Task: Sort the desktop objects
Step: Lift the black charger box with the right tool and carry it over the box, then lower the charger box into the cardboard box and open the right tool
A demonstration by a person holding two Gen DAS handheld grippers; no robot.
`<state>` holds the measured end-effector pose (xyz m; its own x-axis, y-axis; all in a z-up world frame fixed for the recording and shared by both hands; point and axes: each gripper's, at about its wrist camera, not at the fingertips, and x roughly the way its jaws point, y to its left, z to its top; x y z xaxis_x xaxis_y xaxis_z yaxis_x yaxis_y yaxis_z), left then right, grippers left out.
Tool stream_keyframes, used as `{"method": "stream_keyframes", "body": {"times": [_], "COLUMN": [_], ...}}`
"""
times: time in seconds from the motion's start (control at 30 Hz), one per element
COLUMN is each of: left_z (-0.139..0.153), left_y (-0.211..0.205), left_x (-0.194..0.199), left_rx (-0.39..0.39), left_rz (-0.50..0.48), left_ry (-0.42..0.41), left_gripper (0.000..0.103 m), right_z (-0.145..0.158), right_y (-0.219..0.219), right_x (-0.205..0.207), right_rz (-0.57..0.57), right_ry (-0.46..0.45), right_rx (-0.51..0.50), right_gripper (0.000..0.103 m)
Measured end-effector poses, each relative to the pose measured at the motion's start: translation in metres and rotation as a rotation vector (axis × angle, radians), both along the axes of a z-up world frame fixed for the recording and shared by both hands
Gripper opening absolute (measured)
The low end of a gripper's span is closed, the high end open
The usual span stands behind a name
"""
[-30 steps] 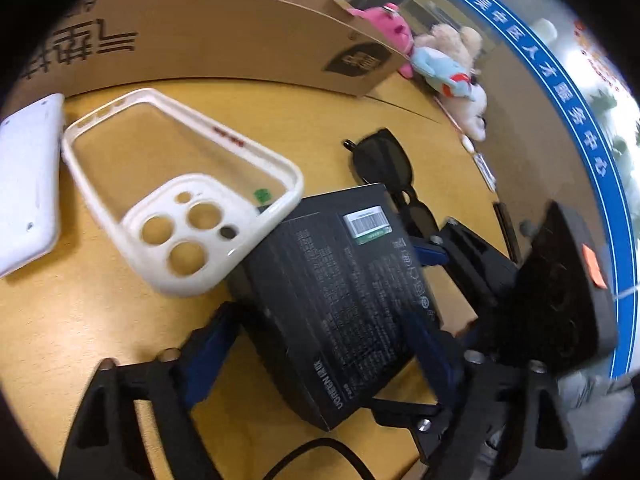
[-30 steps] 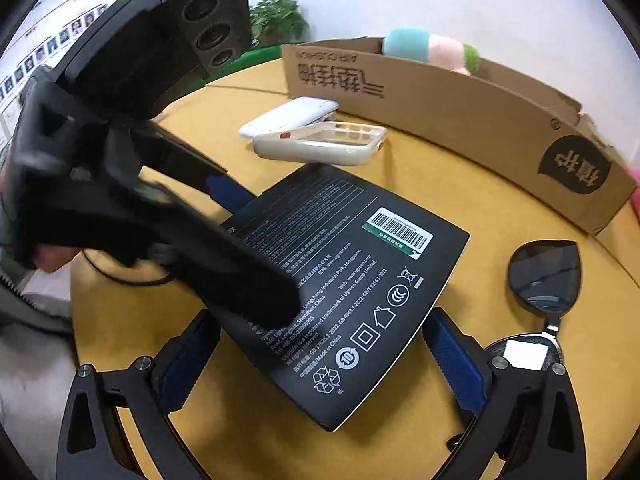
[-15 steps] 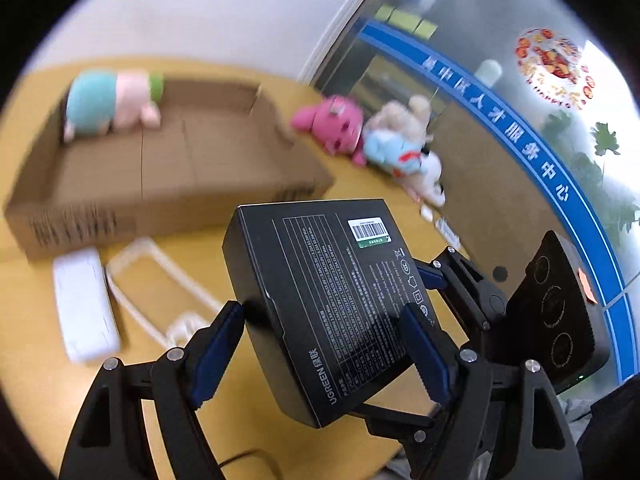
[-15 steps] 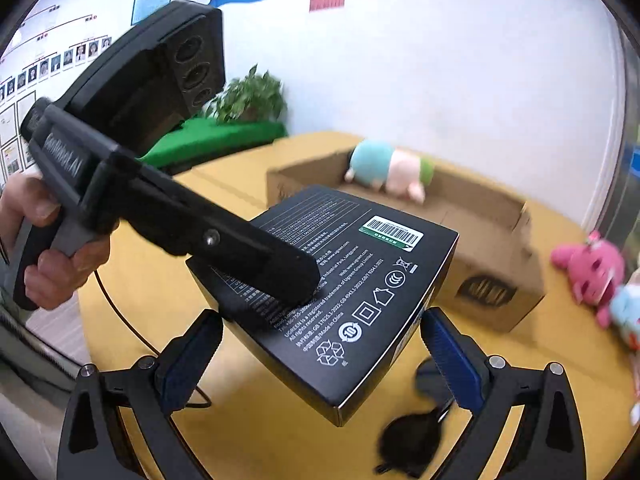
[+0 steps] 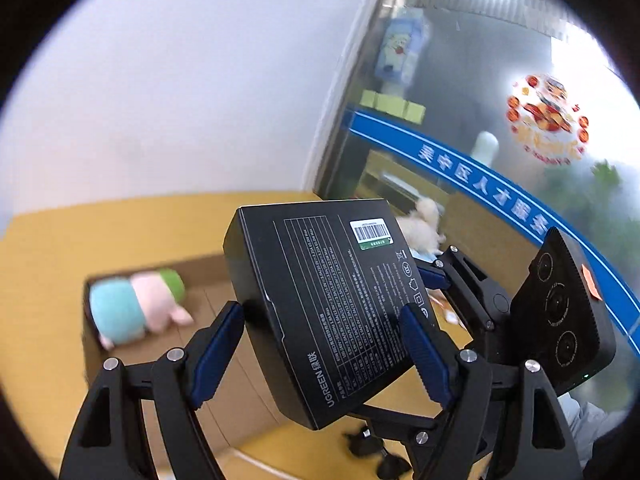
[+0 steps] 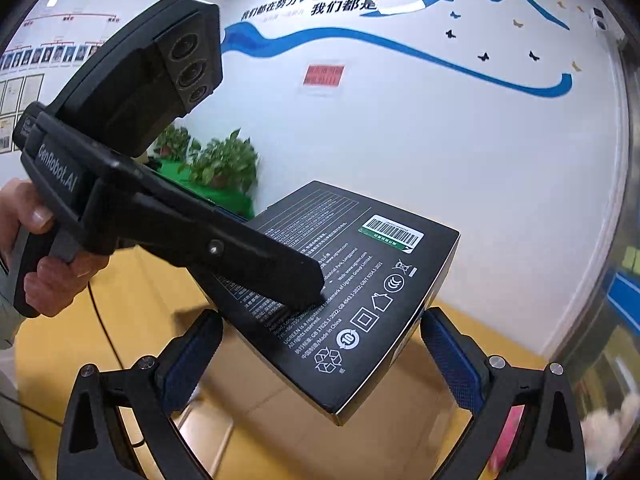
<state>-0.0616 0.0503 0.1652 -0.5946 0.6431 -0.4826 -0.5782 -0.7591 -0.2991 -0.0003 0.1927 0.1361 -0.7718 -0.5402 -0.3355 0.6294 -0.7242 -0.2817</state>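
Observation:
A flat black box with white print and a barcode label hangs in the air, tilted. My left gripper is shut on it, its blue pads pressing two opposite sides. My right gripper is shut on the same black box from another side, blue pads against its edges. In the right wrist view a hand holds the left gripper's handle, and one left finger lies across the box top. Below the held box lies an open cardboard box.
A teal, pink and green plush toy lies inside the cardboard box at its left end. A white plush sits past the box on the yellow table. A dark blurred object lies low on the table. Potted plants stand by the wall.
Both grippers have lifted the black box together off the table and carried it up over the cardboard box. The phone case, white slab and sunglasses have dropped out of view.

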Motion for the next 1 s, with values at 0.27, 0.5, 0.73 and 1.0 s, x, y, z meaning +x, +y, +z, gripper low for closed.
{"method": "stream_keyframes", "body": {"times": [0.27, 0.5, 0.73, 1.0], "left_z": [-0.021, -0.099, -0.193, -0.247], "left_y": [-0.008, 0.007, 0.039, 0.057], "left_x": [-0.115, -0.203, -0.254, -0.272], "left_rx": [0.001, -0.020, -0.094, -0.189], "left_rz": [0.038, 0.059, 0.070, 0.097], "left_ry": [-0.067, -0.231, -0.416, -0.573], "left_gripper": [0.080, 0.080, 0.080, 0.079], "right_z": [0.011, -0.053, -0.146, -0.209], "right_y": [-0.006, -0.004, 0.007, 0.015], "right_x": [-0.131, -0.235, -0.309, -0.341], "right_rz": [0.038, 0.041, -0.001, -0.078], "right_ry": [-0.096, -0.294, -0.535, -0.707], "right_rx": [-0.044, -0.047, -0.053, -0.066], "right_gripper": [0.100, 0.100, 0.100, 0.094]}}
